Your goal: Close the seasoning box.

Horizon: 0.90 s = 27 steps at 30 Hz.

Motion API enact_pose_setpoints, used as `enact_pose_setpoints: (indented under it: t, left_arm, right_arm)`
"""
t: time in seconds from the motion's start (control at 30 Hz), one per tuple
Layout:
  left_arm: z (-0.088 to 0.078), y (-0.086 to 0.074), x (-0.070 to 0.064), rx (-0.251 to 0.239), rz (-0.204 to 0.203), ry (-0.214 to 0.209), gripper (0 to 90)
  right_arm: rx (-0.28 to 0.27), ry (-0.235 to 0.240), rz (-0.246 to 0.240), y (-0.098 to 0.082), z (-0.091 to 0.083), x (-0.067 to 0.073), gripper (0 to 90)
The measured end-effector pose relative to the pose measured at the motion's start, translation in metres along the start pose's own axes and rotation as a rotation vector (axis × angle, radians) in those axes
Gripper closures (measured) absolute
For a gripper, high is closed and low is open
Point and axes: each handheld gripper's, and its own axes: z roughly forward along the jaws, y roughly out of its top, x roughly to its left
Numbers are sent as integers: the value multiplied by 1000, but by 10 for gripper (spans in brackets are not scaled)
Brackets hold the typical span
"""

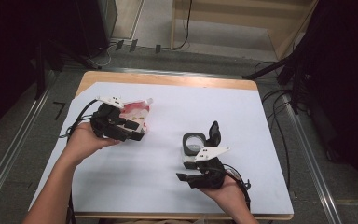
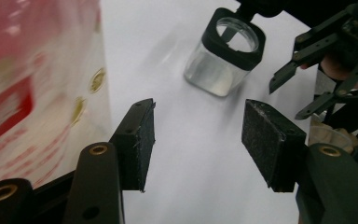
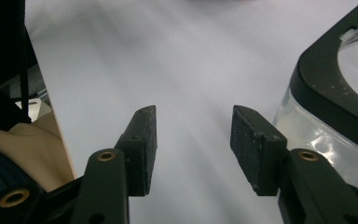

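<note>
Tongs [image 3: 193,140] beside square clear jar [image 3: 340,116]

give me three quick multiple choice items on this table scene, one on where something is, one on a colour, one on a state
1. Where does the clear jar stand?
A. by the right gripper
B. at the table's far left corner
C. on the floor

2. What colour is the jar's square rim?
A. red
B. black
C. yellow

3. How do the left gripper jaws stand?
A. clamped on the jar
C. shut tight on nothing
B. apart, with bare white sheet between them

Answers: 1 A, the high view shows the jar just ahead of the right gripper. 2 B, the rim is black in the left gripper view. 3 B, the pads stand apart; the red and white packet lies beside them.
</note>
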Motion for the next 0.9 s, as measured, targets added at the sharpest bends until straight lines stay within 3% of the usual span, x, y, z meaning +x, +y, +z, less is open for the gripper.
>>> enact_pose_setpoints:
  t: [0.07, 0.23, 0.3, 0.33, 0.4, 0.43, 0.57, 0.8, 0.9]
  left_arm:
    - [-6, -3, 3, -11, -8, -2, 452]
    - [-15, -8, 7, -30, -13, -3, 453]
    - [-20, -11, 8, -25, -7, 9, 453]
    - [-25, -15, 9, -28, 1, 36, 454]
    - [-28, -16, 10, -29, -9, 41, 454]
    - [-34, -19, 14, -41, -37, 43, 454]
    - [-42, -24, 18, -40, -49, 49, 457]
    - [-54, -37, 25, -21, -73, 69, 465]
    - [-64, -47, 29, -22, -94, 98, 463]
  right_arm:
    - [-10, 16, 29, 4, 0, 4, 516]
    - [-8, 16, -1, 16, 5, 11, 516]
    - [-6, 15, -11, 19, 7, 12, 516]
    - [-4, 18, -19, 26, 12, 13, 516]
    - [1, 19, -28, 33, 18, 14, 517]
    - [-1, 24, -36, 35, 21, 14, 518]
    - [3, 33, -34, 44, 33, 15, 524]
    - [16, 52, -60, 43, 41, 22, 530]
    - [14, 63, -60, 39, 44, 24, 530]
